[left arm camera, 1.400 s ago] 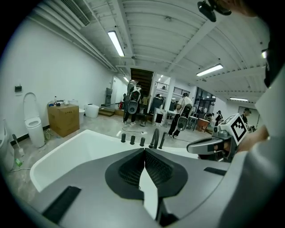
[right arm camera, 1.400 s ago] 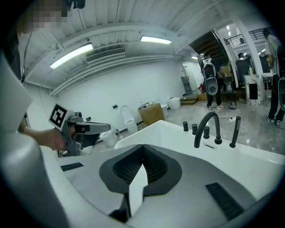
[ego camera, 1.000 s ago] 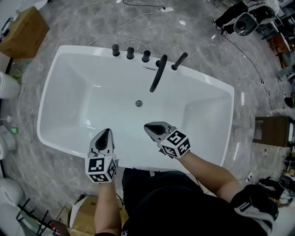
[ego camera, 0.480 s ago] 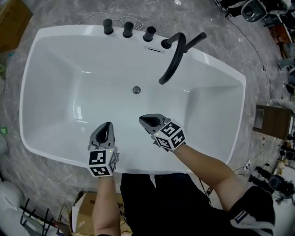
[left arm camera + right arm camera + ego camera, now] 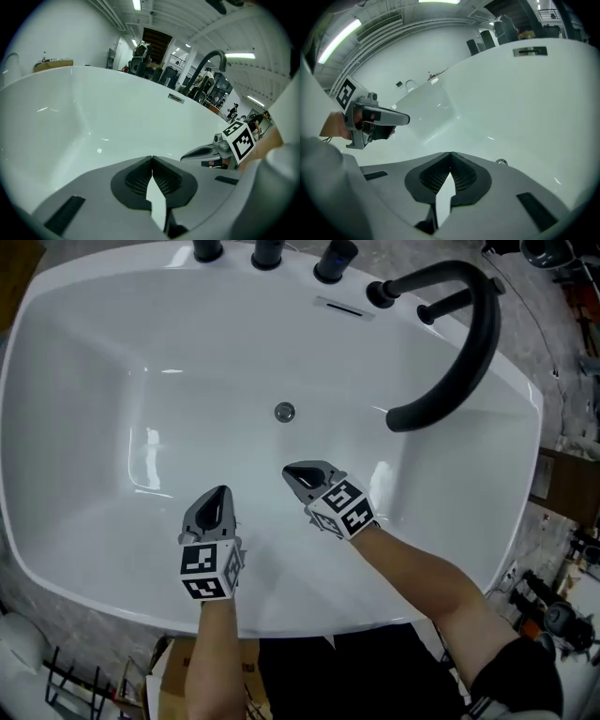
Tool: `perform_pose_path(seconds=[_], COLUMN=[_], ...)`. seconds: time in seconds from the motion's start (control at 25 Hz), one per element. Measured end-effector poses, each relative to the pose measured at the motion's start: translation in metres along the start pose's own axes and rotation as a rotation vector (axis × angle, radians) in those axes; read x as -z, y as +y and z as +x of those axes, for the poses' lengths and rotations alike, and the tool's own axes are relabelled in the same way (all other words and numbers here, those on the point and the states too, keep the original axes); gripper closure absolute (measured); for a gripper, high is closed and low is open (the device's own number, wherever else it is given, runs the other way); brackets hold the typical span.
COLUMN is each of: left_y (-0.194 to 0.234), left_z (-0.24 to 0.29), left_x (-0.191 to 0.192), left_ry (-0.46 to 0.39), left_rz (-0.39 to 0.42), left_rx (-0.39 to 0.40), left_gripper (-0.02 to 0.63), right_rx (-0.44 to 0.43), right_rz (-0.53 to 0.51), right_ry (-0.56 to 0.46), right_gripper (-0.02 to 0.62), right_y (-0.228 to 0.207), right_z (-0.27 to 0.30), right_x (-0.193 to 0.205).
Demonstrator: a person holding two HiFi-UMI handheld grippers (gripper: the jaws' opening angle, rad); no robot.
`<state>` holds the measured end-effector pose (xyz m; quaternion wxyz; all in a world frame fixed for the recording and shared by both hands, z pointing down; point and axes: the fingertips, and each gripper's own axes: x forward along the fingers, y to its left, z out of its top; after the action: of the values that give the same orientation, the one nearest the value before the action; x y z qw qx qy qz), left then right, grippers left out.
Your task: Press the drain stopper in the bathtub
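The press is not yet made: the drain stopper [image 5: 284, 412] sits untouched on the bathtub [image 5: 66, 521] floor, a little above the middle of the head view, and neither tool is on it. Your right gripper [image 5: 298, 472] hovers inside the tub just below the stopper, near it but clearly apart, with its jaws brought together tip to tip and nothing between them. Your left gripper [image 5: 217, 495] hangs lower and to the left, well apart from the stopper, likewise closed at the tips and empty. What seems to be left is the whole contact step — bringing the right tip down onto the stopper and pushing. The head view alone gives you the layout: the stopper, both tools, the black faucet spout [image 5: 459, 352] arching in from the upper right and the black knobs [image 5: 267, 251] along the top edge. The right gripper view adds what that one cannot — the stopper peeking just past the right jaw's edge, slightly right of centre, so your aim looks a touch off to the left. The left gripper view shows no stopper at all, only the white tub wall and the other tool at its right.
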<state>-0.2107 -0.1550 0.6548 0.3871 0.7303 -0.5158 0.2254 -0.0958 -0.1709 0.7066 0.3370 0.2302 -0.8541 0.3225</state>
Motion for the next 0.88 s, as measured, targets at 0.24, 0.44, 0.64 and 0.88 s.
perform_pose_path(seconds=[0.24, 0.44, 0.64, 0.88], left_y=[-0.005, 0.018, 0.033, 0.044], left_z=[0.075, 0.122, 0.149, 0.175], left_x=[0.042, 0.081, 0.097, 0.110], left_ry=[0.011, 0.022, 0.015, -0.027], left_rz=[0.036, 0.019, 0.058, 0.091], left_rx=[0.087, 0.031, 0.005, 0.043], left_gripper=[0.591, 0.591, 0.591, 0.591], right_rx=[0.006, 0.043, 0.195, 0.361], right_rz=[-0.013, -0.073, -0.242, -0.196], right_ry=[0.056, 0.111, 0.169, 0.226], right_gripper=[0.581, 0.580, 0.580, 0.580], right_y=[-0.036, -0.068, -0.155, -0.245], right_z=[0.066, 0.101, 0.155, 0.203], right_x=[0.052, 0.091, 0.119, 0.109])
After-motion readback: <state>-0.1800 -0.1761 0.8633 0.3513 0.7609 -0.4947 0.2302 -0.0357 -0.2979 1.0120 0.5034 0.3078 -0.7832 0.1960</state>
